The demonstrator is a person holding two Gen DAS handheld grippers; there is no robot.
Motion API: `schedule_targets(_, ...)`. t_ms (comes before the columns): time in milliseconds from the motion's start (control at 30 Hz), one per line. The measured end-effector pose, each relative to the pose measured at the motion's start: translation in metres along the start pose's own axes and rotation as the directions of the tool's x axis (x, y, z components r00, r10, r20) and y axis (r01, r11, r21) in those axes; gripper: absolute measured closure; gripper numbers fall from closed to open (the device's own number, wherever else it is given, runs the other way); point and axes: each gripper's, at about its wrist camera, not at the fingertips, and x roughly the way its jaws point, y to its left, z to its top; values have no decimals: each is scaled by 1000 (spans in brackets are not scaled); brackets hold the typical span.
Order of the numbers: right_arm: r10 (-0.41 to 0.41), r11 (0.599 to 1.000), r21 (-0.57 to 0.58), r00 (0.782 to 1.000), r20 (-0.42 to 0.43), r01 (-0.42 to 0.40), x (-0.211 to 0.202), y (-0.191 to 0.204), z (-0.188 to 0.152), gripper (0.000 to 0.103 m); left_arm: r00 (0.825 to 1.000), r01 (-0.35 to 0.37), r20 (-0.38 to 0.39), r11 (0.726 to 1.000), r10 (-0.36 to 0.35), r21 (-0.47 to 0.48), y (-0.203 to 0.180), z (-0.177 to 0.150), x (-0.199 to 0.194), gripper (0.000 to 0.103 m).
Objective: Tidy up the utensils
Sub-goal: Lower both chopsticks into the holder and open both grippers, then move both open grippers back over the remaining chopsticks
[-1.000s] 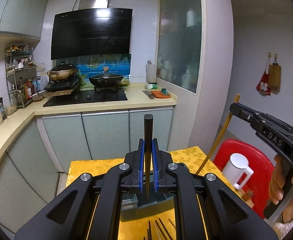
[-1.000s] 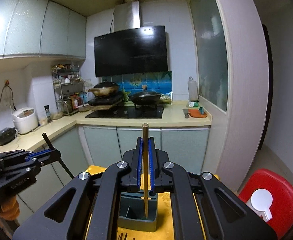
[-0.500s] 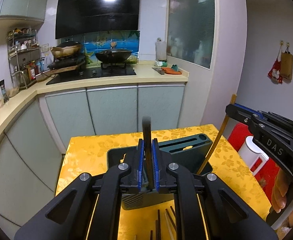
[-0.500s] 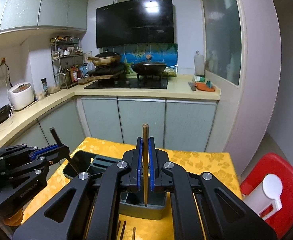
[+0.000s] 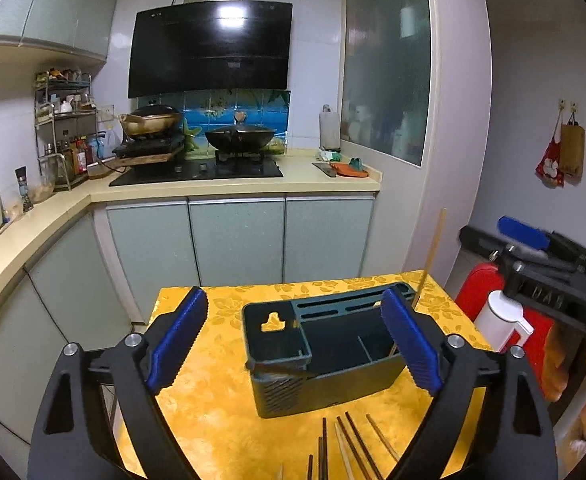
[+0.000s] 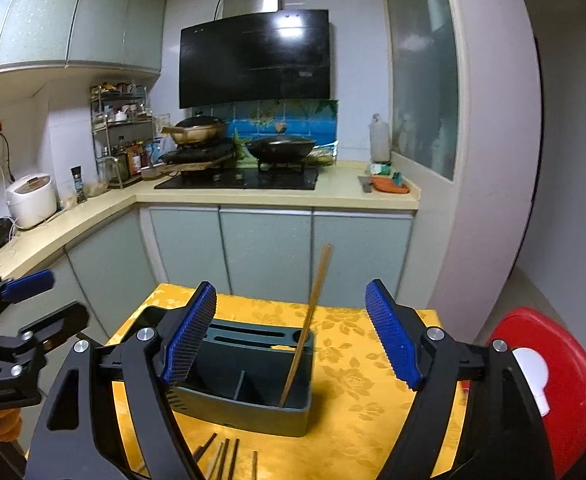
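chopsticks (image 6: 307, 330) released, both grippers' fingers opening

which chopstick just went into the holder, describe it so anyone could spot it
On the yellow tablecloth stands a dark green holder. One light wooden chopstick leans upright in its right compartment. The other chopsticks lie flat in front of the holder.

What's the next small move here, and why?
Probably bring one gripper down to the loose chopsticks on the yellow tablecloth in front of the holder. Both the left gripper and right gripper have jaws opening with nothing between them, and a light chopstick already leans in the holder.
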Motion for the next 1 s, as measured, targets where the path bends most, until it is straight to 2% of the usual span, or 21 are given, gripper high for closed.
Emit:
schedule_targets(300, -2, 1000, 10, 1000, 24, 2, -45, -17, -25, 28, 999, -41, 14, 998, 40, 51, 2, -36, -33, 16)
schedule_targets(600, 15, 1000, 16, 1000, -24, -14, -79, -20, -99, 28, 997, -74, -26, 995, 76, 65, 10, -96, -59, 16)
schedule_targets(1000, -11, 996, -84, 994, -108, 1, -98, -2, -181, 28, 985, -106, -127, 993, 113, 55, 29, -166, -69, 16)
